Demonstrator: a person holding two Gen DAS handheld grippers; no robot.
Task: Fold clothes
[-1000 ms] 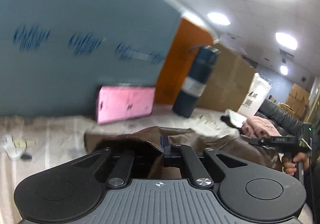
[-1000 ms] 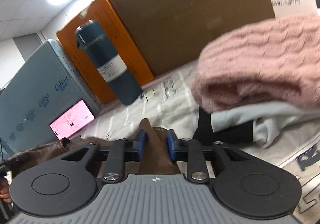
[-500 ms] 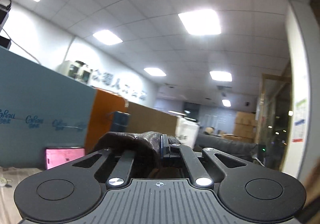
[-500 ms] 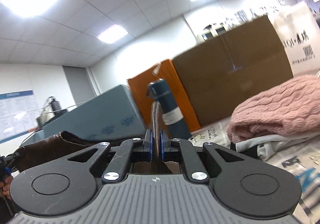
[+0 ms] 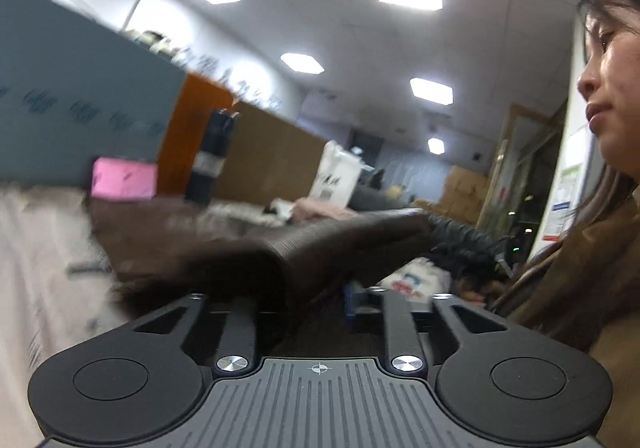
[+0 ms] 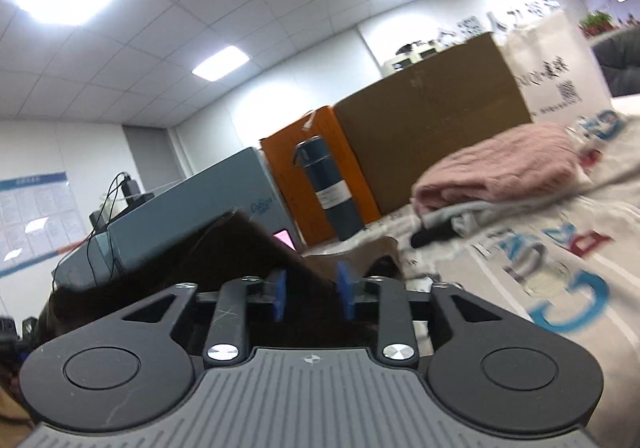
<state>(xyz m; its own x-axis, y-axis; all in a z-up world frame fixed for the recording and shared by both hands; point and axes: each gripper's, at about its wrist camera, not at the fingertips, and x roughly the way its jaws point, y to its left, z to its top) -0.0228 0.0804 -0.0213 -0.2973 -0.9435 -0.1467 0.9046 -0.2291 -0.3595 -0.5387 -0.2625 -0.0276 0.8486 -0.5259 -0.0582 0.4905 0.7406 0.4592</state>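
Boxes: a grey-blue box point(image 6: 224, 204), an orange box point(image 6: 320, 152) and a cardboard box point(image 6: 432, 140) stand in a row, all closed.
Left gripper point(image 5: 308, 300): nearly level, jaws opening; the brown garment point(image 5: 340, 244) drapes over its left finger.
Right gripper point(image 6: 311, 294): level, jaws opening, brown cloth loose between the blue pads point(image 6: 280, 296).
Change: both were clamped on the cloth a second ago.

The black left gripper point(image 5: 308, 306), low in the frame's centre, is seen with its jaws opening, dark brown cloth draped between them. The black right gripper point(image 6: 311, 294) with blue pads is likewise opening, cloth lying between its fingers.
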